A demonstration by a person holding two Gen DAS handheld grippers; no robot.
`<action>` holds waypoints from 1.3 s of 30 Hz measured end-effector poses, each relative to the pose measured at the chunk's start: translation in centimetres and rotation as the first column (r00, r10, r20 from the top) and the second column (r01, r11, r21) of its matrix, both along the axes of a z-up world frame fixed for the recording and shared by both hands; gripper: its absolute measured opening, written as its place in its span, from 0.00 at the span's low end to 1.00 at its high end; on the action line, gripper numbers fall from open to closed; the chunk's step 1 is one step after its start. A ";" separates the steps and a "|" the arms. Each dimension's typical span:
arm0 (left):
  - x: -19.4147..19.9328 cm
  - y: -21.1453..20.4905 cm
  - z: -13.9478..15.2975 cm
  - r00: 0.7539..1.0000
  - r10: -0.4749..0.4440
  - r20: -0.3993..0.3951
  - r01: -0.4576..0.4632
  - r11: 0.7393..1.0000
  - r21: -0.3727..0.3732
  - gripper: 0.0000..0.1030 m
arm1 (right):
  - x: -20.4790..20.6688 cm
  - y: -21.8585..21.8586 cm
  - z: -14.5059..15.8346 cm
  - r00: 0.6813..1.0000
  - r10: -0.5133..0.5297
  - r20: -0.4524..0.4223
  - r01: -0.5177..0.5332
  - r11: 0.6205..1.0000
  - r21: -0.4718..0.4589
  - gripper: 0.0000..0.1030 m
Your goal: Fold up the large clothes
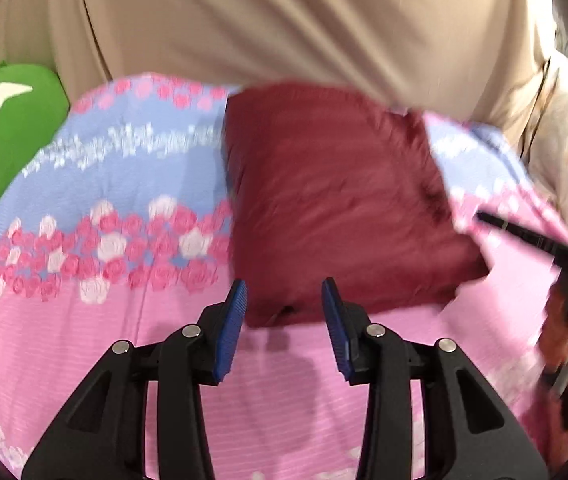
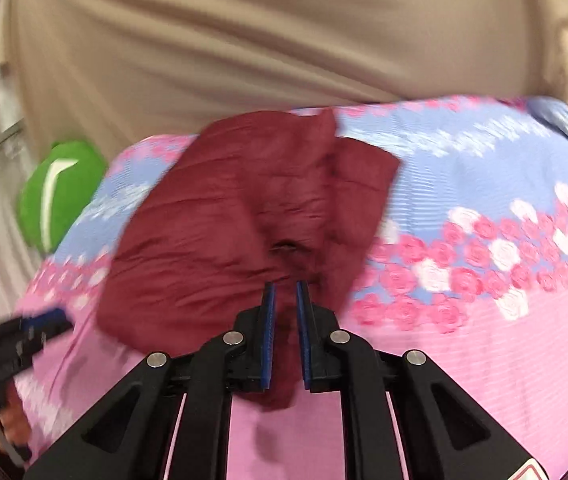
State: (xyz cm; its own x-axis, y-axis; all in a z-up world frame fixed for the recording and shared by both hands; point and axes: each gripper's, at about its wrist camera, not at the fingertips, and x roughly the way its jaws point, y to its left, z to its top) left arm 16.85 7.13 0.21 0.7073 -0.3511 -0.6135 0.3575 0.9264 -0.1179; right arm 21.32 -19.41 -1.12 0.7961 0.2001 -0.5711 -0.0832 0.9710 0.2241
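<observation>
Bed w/ pink-and-blue rose bedspread (image 1: 84,320), beige curtain (image 1: 284,20) behind, green cushion (image 1: 8,132) at 9 o'clock. Dark red garment (image 1: 335,200) sits mid-bed as a compact folded bundle, so prob. late in the fold. Left tongs (image 1: 284,300): pads apart, straddling the near edge at 6 o'clock, not pinching any cloth. Right tongs (image 2: 284,300): pads nearly together, a fold of red cloth between them, looks clamped. Next move, my guess: left closes on its edge, then both bring it over evenly.
</observation>
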 end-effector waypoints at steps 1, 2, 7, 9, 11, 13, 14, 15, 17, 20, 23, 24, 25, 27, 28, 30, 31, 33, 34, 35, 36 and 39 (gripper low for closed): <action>0.4 -0.4 0.3 1.000 -0.003 0.003 0.003 1.000 -0.011 0.37 | 0.0 0.7 0.0 1.000 0.019 -0.008 -0.019 1.000 -0.011 0.10; 0.6 -0.9 0.4 1.000 0.002 0.001 -0.002 1.000 -0.011 0.37 | 0.0 1.4 -0.4 0.999 0.034 -0.020 -0.034 0.999 -0.023 0.09; 4.1 -3.3 -3.7 0.994 0.065 -0.088 -0.059 0.996 0.069 0.39 | 2.2 3.3 -4.9 0.987 -0.003 -0.162 -0.019 0.991 -0.132 0.03; 4.3 -3.8 -5.0 0.994 0.077 -0.074 -0.069 0.993 0.101 0.39 | 2.3 2.8 -6.0 0.984 -0.004 -0.177 -0.019 0.992 -0.125 0.03; 3.9 -4.3 -5.2 0.995 0.089 -0.046 -0.082 0.987 0.139 0.39 | 2.1 2.3 -5.3 0.984 -0.010 -0.177 -0.009 0.994 -0.109 0.02; 3.9 -4.4 -5.2 0.994 0.096 -0.045 -0.089 0.986 0.141 0.38 | 1.8 1.5 -2.4 0.995 -0.037 -0.089 0.029 0.996 -0.084 0.04; 3.9 -4.3 -5.2 0.994 0.099 -0.051 -0.091 0.987 0.134 0.39 | 2.0 1.2 -0.9 0.998 -0.045 -0.047 0.041 0.995 -0.086 0.04; 4.0 -4.2 -5.2 0.993 0.101 -0.055 -0.094 0.987 0.127 0.39 | 2.5 1.1 0.1 0.998 -0.053 -0.023 0.051 0.994 -0.093 0.04; 4.0 -4.1 -5.3 0.993 0.105 -0.057 -0.098 0.988 0.121 0.39 | 4.2 1.0 2.0 0.998 -0.060 0.015 0.061 0.993 -0.101 0.04; 4.0 -4.1 -5.3 0.992 0.111 -0.059 -0.103 0.988 0.115 0.39 | 8.0 0.5 3.1 0.998 -0.050 0.038 0.052 0.997 -0.059 0.04; 4.0 -4.1 -5.3 0.992 0.113 -0.061 -0.106 0.988 0.109 0.40 | 12.6 -0.5 1.8 0.994 -0.112 -0.014 0.111 0.992 -0.067 0.04; 4.0 -4.1 -5.4 0.992 0.111 -0.059 -0.104 0.989 0.108 0.40 | 14.1 -1.4 0.6 0.989 -0.140 -0.050 0.137 0.989 -0.063 0.01; 4.1 -4.0 -5.5 0.992 0.107 -0.059 -0.100 0.989 0.105 0.40 | 15.3 -2.1 -0.7 0.983 -0.159 -0.087 0.155 0.987 -0.050 0.01; 4.2 -4.2 -5.7 0.993 0.097 -0.060 -0.091 0.991 0.101 0.41 | 17.3 -3.9 -3.9 0.966 -0.190 -0.172 0.189 0.982 -0.024 0.00; 4.3 -4.3 -5.8 0.994 0.096 -0.061 -0.089 0.991 0.102 0.41 | 17.8 -4.3 -5.2 0.961 -0.190 -0.203 0.189 0.982 -0.022 0.00; 4.5 -4.5 -6.0 0.993 0.103 -0.059 -0.096 0.989 0.110 0.41 | 17.3 -4.7 -5.8 0.963 -0.180 -0.198 0.181 0.983 -0.014 0.00; 4.5 -4.6 -6.0 0.993 0.107 -0.058 -0.100 0.988 0.114 0.42 | 16.9 -4.7 -5.5 0.961 -0.194 -0.199 0.193 0.981 -0.022 0.00; 4.3 -4.5 -5.7 0.991 0.116 -0.064 -0.109 0.989 0.103 0.45 | 15.0 -5.0 -4.0 0.961 -0.220 -0.169 0.223 0.975 0.000 0.03; 4.3 -4.4 -5.6 0.991 0.117 -0.068 -0.110 0.989 0.096 0.46 | 13.7 -4.9 -3.1 0.967 -0.214 -0.140 0.219 0.976 0.019 0.03; 4.1 -4.4 -5.4 0.990 0.118 -0.072 -0.112 0.990 0.087 0.49 | 11.7 -4.4 -1.8 0.975 -0.198 -0.098 0.202 0.979 0.030 0.04; 3.8 -4.5 -5.2 0.991 0.116 -0.073 -0.110 0.991 0.079 0.52 | 10.1 -3.9 -0.9 0.981 -0.182 -0.068 0.185 0.982 0.039 0.09; 3.1 -5.0 -5.0 0.991 0.118 -0.066 -0.113 0.990 0.085 0.55 | 5.1 -1.3 0.3 0.996 -0.083 -0.011 0.084 0.996 0.028 0.11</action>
